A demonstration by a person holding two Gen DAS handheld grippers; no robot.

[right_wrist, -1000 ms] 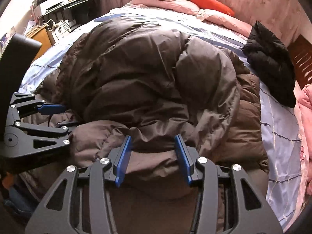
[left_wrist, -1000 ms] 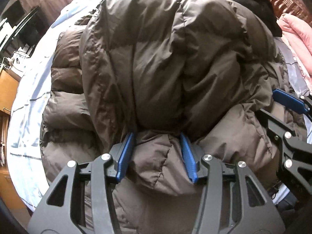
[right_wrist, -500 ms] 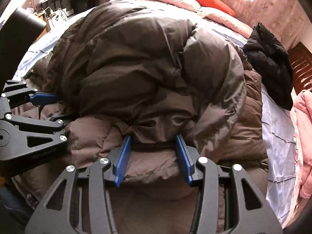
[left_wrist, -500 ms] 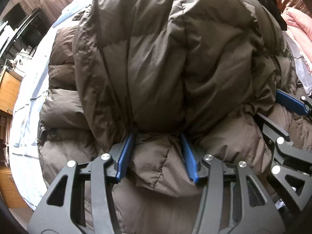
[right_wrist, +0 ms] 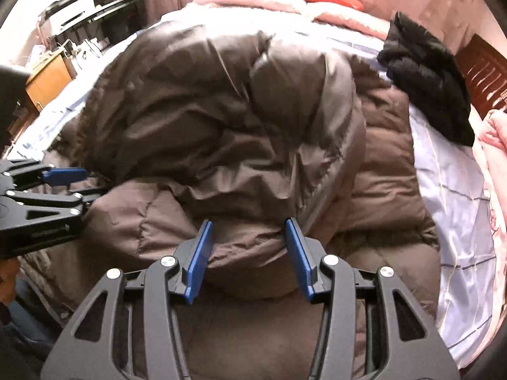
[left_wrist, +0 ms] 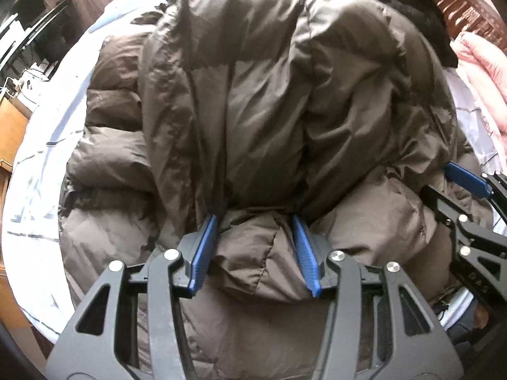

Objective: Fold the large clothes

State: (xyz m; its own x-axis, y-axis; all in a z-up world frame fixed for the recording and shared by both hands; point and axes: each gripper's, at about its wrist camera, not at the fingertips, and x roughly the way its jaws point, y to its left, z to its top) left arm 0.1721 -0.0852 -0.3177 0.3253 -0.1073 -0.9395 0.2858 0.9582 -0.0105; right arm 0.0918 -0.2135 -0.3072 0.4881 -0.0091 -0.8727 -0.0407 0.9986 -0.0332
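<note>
While the coat [left_wrist: 269, 101] lies half-folded on the bed [right_wrist: 456, 202], the left gripper [left_wrist: 255, 247] and right gripper [right_wrist: 248, 253] each pinch a thick hem roll between part-open jaws; puffy, light, slick-looking, it likely springs back, so seams suit gripping best

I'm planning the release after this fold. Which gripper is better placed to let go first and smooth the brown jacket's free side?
Probably the right gripper. Bare bed sheet and the flat lower layer of the brown jacket lie open beside it. The left gripper faces the bunched-up bulk, so it is better left pinning the fold.
</note>
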